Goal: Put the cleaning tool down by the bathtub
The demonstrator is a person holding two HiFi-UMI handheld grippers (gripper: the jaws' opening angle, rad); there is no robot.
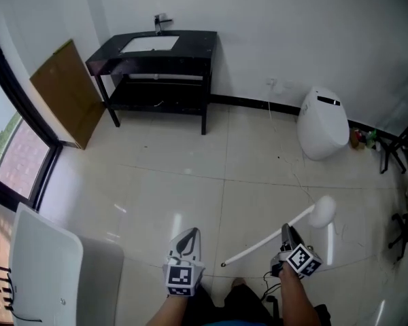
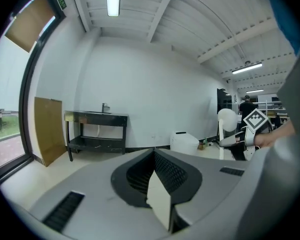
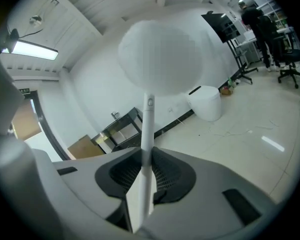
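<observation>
between the jaws of the right gripper (image 1: 286, 233), clamped tight: the thin white handle of the cleaning tool (image 3: 148, 129), grasped partway along its length and held up off the pale tiled floor (image 1: 190, 155). beyond the jaw tips, forward and to the right, the tool's rounded white head (image 1: 322, 210). behind the jaws and to their left, the free handle end (image 1: 224, 264), ending between the two grippers. just left of the right gripper and about level with it, the left gripper (image 1: 190, 238), jaws pressed together with nothing in them. far ahead of the left gripper, against the white wall, a black washstand (image 1: 156, 63) with a white basin (image 1: 149, 44) and a tap (image 1: 161, 23). ahead and well to the left of that gripper, a brown board (image 1: 68, 94) leaning by the window frame. well ahead of the right gripper, past the tool's head, a white rounded fixture (image 1: 323, 124) on the floor by the wall. near the left gripper's left side, low in the head view, a white flat panel (image 1: 44, 270), not identifiable. far off to the right gripper's right, in the right gripper view, a person (image 3: 260, 24) near a black office chair (image 3: 290, 66).
</observation>
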